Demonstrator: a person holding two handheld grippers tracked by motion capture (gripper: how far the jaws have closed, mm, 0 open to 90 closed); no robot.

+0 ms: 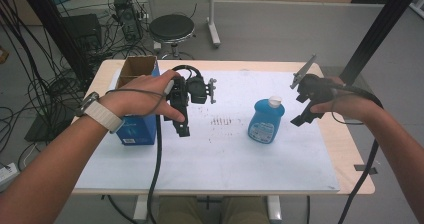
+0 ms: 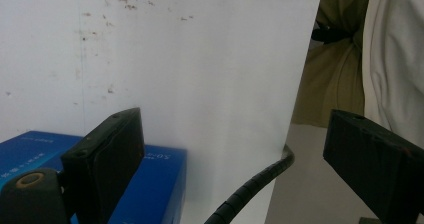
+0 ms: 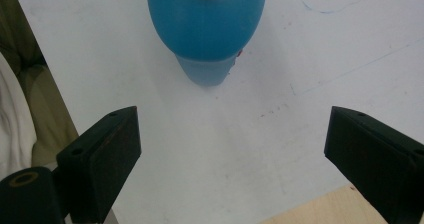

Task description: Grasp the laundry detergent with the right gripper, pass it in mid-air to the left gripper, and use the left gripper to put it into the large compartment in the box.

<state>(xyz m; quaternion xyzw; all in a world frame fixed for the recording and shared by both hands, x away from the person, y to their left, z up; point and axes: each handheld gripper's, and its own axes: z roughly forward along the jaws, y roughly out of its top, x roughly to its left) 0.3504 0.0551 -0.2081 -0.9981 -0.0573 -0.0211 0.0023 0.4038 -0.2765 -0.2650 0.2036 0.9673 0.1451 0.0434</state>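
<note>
Your left gripper (image 1: 183, 115) jaws wide apart, nothing between them, just beside the blue box (image 1: 136, 128) at the desk's (image 1: 227, 66) left, your right gripper (image 1: 306, 109) likewise wide and empty, near the upright blue bottle (image 1: 265, 120) on the white sheet (image 1: 240, 154).

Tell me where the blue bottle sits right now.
In the high view the blue bottle stands upright on the white mat, right of centre, between the two grippers and nearer the right gripper, whose open jaws face it.
</note>
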